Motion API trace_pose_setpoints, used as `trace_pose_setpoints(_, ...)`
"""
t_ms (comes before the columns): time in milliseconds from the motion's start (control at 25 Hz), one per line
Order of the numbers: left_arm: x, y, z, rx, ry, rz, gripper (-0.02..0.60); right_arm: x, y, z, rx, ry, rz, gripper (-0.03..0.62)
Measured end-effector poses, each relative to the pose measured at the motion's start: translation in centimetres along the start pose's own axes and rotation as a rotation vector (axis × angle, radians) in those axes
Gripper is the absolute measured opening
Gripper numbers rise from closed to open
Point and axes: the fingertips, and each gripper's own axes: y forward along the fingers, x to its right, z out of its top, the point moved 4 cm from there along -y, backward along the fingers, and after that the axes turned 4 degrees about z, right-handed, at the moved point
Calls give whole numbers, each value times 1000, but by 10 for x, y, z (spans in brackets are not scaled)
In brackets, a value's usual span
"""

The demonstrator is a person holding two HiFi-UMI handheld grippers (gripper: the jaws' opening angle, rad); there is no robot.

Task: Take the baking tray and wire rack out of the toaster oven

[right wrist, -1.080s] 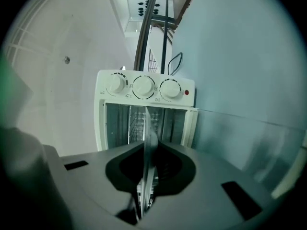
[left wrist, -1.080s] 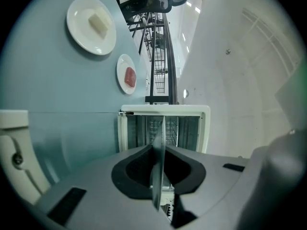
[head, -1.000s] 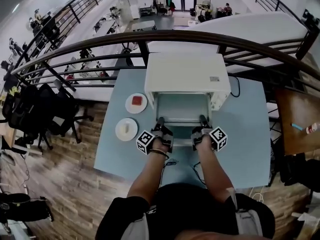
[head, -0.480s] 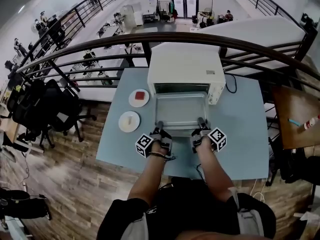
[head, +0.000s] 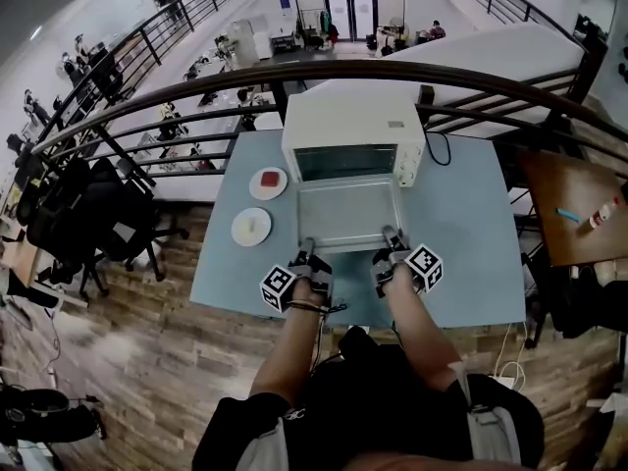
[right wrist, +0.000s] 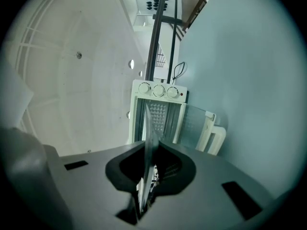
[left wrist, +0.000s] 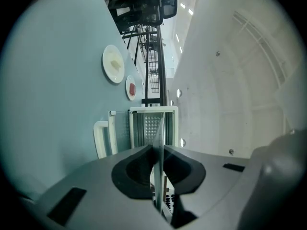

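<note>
The left hand-held gripper and right hand-held gripper stayed pinched on the baking tray by its near rim. Within 1 second it slid nearly clear of the toaster oven, above the worktop: 1 of 2 items almost out.

Black short-sleeved top worn. Dark band seen at left wrist. Grey-bodied left gripper, right gripper; black-and-white marker cubes fitted.
</note>
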Motion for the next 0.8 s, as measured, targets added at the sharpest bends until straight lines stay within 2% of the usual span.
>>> trace_pose_setpoints(400,1,-13,-74,-170,63,10,54,3,-81,42,119,-18,-20,20)
trace_pose_setpoints(800,4,-4,-167,-399,107,-7,57,-1,-170,104,300,-81,-58,23)
